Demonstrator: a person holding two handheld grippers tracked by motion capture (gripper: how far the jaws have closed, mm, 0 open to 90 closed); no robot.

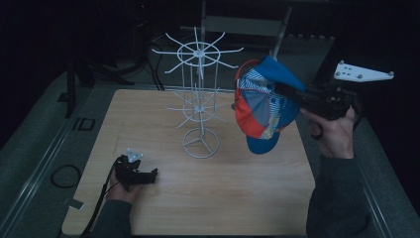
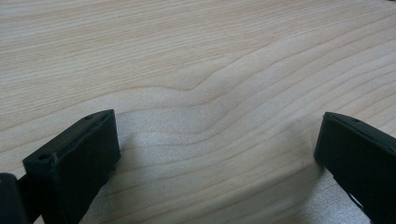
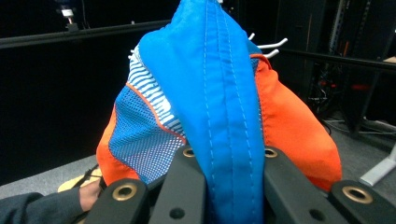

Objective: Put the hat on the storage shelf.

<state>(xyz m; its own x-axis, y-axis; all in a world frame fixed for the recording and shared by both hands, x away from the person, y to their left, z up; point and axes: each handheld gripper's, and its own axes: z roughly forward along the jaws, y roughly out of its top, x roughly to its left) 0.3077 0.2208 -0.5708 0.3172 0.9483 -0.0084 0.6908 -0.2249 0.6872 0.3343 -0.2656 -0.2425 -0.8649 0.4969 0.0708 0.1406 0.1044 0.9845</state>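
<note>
The blue-and-orange cap [image 1: 265, 106] hangs above the counter's [image 1: 223, 193] right edge, just beside the white wire rack [image 1: 198, 94], whose prongs stand in its way. The right tool [image 3: 226, 154] is clamped on the cap's blue band, held level. The left tool [image 1: 137, 173] rests on open counter near the front left, jaws apart.

- My left gripper [image 2: 217, 154] hangs close over the table [image 2: 196, 56].
- My two black jaws stand wide apart, nothing between them.
- Light wood grain runs across the tabletop.
</note>
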